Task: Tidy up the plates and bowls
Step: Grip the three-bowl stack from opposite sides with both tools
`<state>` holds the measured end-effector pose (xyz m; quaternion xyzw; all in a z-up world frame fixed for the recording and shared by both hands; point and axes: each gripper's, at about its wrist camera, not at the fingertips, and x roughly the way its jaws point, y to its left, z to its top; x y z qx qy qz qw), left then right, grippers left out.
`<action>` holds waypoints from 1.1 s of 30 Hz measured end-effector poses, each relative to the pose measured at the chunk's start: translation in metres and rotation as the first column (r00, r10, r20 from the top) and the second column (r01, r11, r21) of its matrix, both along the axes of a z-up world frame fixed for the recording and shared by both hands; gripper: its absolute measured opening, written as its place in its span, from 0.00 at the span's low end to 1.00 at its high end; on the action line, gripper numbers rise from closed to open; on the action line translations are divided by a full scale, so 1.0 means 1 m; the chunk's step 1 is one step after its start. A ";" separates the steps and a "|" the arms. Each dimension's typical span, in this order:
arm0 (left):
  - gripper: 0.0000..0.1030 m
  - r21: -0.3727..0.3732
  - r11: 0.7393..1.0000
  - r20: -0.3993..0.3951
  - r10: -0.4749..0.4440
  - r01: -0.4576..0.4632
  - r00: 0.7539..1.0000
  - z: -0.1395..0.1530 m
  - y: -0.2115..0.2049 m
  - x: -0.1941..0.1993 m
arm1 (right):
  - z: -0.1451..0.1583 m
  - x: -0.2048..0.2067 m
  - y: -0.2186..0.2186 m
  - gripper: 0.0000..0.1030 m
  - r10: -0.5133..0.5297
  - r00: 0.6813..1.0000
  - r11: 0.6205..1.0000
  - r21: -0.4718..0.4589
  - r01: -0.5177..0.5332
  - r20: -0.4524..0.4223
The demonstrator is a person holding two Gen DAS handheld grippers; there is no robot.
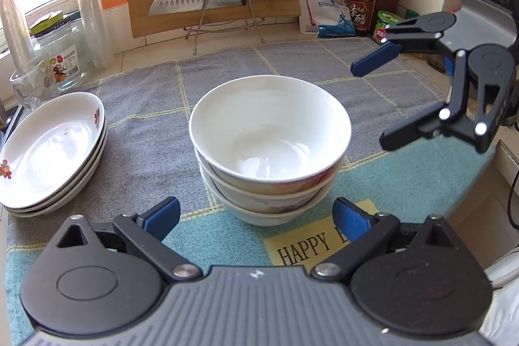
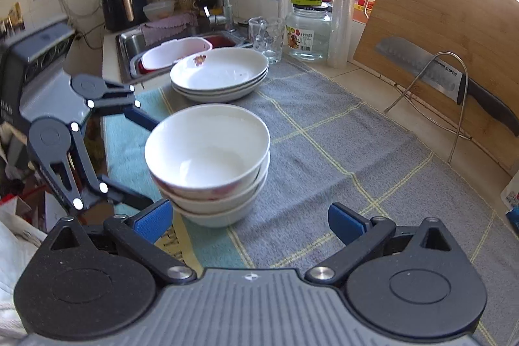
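Your stack of bowls sits mid-cloth on the bench, the plates stacked to its left. Both left gripper and right gripper jaws stand wide, empty. Glazed china looks slippery, heavy and breakable: grip a rim firmly.

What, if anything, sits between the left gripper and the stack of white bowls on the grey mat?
Nothing visible. The left gripper is open, with only bare grey checked mat between its blue pads and the stack of three white ceramic bowls. The open right gripper hangs off to one side, and the stack of white plates sits clear on the other.
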<state>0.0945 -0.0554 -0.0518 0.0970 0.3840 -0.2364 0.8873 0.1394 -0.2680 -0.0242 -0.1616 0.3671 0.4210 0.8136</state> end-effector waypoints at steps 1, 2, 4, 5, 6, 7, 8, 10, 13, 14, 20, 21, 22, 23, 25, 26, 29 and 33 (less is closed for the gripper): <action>0.97 0.005 1.000 0.004 -0.016 0.016 1.000 -0.002 0.000 0.001 | -0.005 -0.002 0.003 1.00 0.011 1.000 1.000 -0.017 -0.011 0.007; 0.97 0.024 0.999 -0.002 -0.035 0.035 0.999 -0.005 -0.001 0.004 | -0.011 -0.004 0.007 1.00 0.026 1.000 0.999 -0.039 -0.025 0.014; 0.97 0.052 0.996 -0.018 -0.075 0.076 0.997 -0.009 -0.001 0.009 | -0.019 -0.007 0.013 1.00 0.053 0.998 0.997 -0.058 -0.052 0.025; 0.97 0.052 0.994 -0.022 -0.090 0.092 0.996 -0.011 0.000 0.012 | -0.024 -0.009 0.018 1.00 0.068 0.997 0.995 -0.072 -0.066 0.031; 0.97 0.047 0.993 -0.038 -0.109 0.111 0.993 -0.013 0.002 0.016 | -0.027 -0.010 0.023 1.00 0.078 0.996 0.994 -0.083 -0.075 0.034; 0.97 0.044 0.991 -0.051 -0.124 0.126 0.991 -0.015 0.004 0.020 | -0.030 -0.010 0.028 1.00 0.084 0.996 0.992 -0.093 -0.080 0.036; 0.97 0.044 0.989 -0.058 -0.140 0.143 0.988 -0.017 0.005 0.024 | -0.033 -0.009 0.034 1.00 0.090 0.995 0.991 -0.103 -0.086 0.036; 0.96 0.056 0.979 -0.053 -0.194 0.197 0.979 -0.020 0.007 0.029 | -0.036 -0.006 0.043 1.00 0.109 0.994 0.988 -0.116 -0.105 0.031; 0.96 0.084 0.950 -0.045 -0.298 0.301 0.953 -0.020 0.009 0.037 | -0.039 -0.002 0.055 1.00 0.140 0.990 0.980 -0.147 -0.134 0.035; 0.96 0.084 0.938 -0.047 -0.333 0.336 0.942 -0.020 0.011 0.040 | -0.041 0.000 0.060 0.99 0.153 0.988 0.976 -0.159 -0.146 0.030; 0.89 0.072 0.844 -0.078 -0.526 0.532 0.847 -0.020 0.012 0.060 | -0.038 0.008 0.072 0.89 0.183 0.983 0.967 -0.175 -0.184 -0.023; 0.89 0.061 0.828 -0.084 -0.552 0.557 0.829 -0.020 0.012 0.064 | -0.037 0.009 0.073 0.88 0.187 0.982 0.966 -0.179 -0.189 -0.031; 0.89 0.056 0.815 -0.082 -0.572 0.577 0.816 -0.019 0.012 0.067 | -0.036 0.009 0.073 0.87 0.186 0.982 0.965 -0.180 -0.190 -0.038; 0.88 0.055 0.797 -0.082 -0.597 0.602 0.798 -0.018 0.011 0.070 | -0.036 0.010 0.075 0.86 0.185 0.982 0.964 -0.183 -0.191 -0.048; 0.88 0.055 0.764 -0.087 -0.637 0.642 0.766 -0.018 0.009 0.074 | -0.036 0.011 0.076 0.83 0.183 0.981 0.964 -0.182 -0.192 -0.067; 0.86 0.051 0.745 -0.090 -0.659 0.665 0.746 -0.017 0.009 0.076 | -0.035 0.012 0.077 0.82 0.182 0.980 0.964 -0.181 -0.193 -0.075; 0.85 0.038 0.712 -0.099 -0.696 0.702 0.711 -0.018 0.008 0.082 | -0.034 0.012 0.079 0.78 0.174 0.980 0.965 -0.180 -0.189 -0.094; 0.84 0.030 0.691 -0.108 -0.716 0.722 0.690 -0.018 0.008 0.087 | -0.033 0.013 0.080 0.78 0.163 0.981 0.966 -0.185 -0.180 -0.106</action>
